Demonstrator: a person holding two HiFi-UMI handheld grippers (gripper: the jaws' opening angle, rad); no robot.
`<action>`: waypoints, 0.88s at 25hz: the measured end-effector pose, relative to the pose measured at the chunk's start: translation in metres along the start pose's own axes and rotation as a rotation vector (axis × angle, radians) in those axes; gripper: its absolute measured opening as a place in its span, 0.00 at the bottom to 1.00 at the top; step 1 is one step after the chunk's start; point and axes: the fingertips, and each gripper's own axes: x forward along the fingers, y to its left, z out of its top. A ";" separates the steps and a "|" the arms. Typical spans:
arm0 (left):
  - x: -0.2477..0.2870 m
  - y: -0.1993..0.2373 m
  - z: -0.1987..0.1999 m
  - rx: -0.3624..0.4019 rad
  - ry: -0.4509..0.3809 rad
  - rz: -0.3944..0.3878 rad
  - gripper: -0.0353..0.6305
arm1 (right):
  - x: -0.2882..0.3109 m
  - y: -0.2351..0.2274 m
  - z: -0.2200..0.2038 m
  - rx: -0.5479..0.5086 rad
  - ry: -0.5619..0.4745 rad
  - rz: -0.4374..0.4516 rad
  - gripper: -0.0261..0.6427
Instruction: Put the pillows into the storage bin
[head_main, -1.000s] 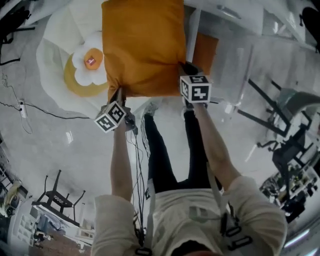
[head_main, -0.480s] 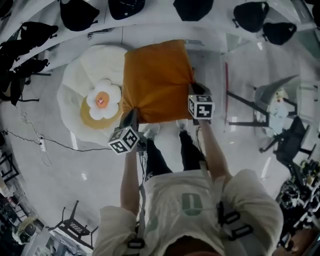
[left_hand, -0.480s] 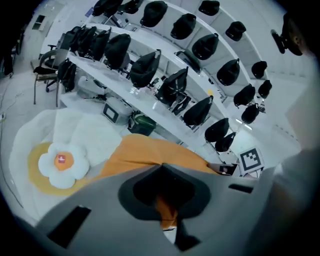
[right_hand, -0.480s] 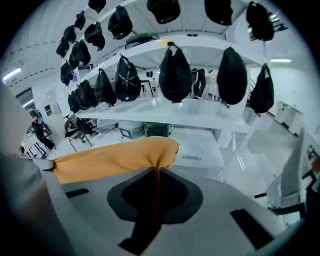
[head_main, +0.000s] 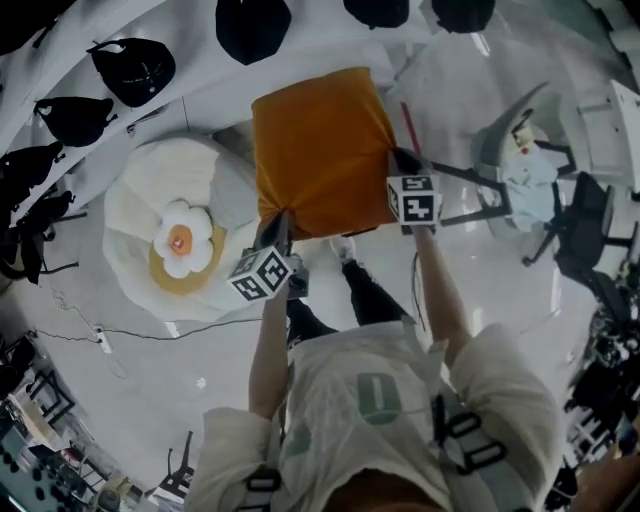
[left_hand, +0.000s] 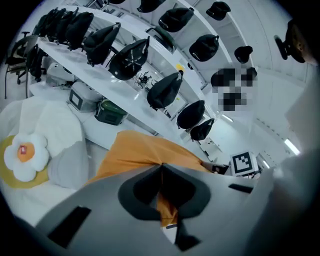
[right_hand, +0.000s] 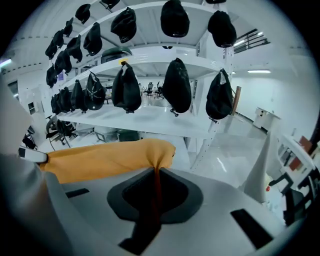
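An orange pillow (head_main: 320, 150) hangs in the air in front of me, stretched between both grippers. My left gripper (head_main: 277, 232) is shut on its near left corner, where orange fabric (left_hand: 167, 207) is pinched between the jaws. My right gripper (head_main: 404, 164) is shut on the right corner, and the cloth (right_hand: 156, 172) runs down between its jaws. A white flower pillow (head_main: 180, 240) with an orange centre lies on a big white cushion (head_main: 135, 205) on the floor at the left. I cannot pick out a storage bin for certain.
White shelves (head_main: 200, 95) with several black caps (head_main: 252, 25) curve across the far side. A dark green box (left_hand: 111, 111) and a grey box (left_hand: 82, 97) stand under the lowest shelf. A chair (head_main: 520, 150) stands at the right. A cable (head_main: 110, 335) lies on the floor.
The pillow stays held by both grippers while the view has turned. The shelves with caps have come in at the top, and the white cushion has slid left and down.
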 end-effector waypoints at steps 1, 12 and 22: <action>0.008 -0.008 -0.003 0.000 0.007 -0.006 0.07 | 0.001 -0.011 -0.001 0.003 0.002 -0.003 0.09; 0.068 -0.036 -0.033 0.043 0.104 0.014 0.07 | 0.037 -0.072 -0.020 0.008 0.039 0.023 0.09; 0.098 -0.018 -0.062 0.165 0.235 0.147 0.40 | 0.058 -0.082 -0.055 -0.015 0.160 -0.088 0.51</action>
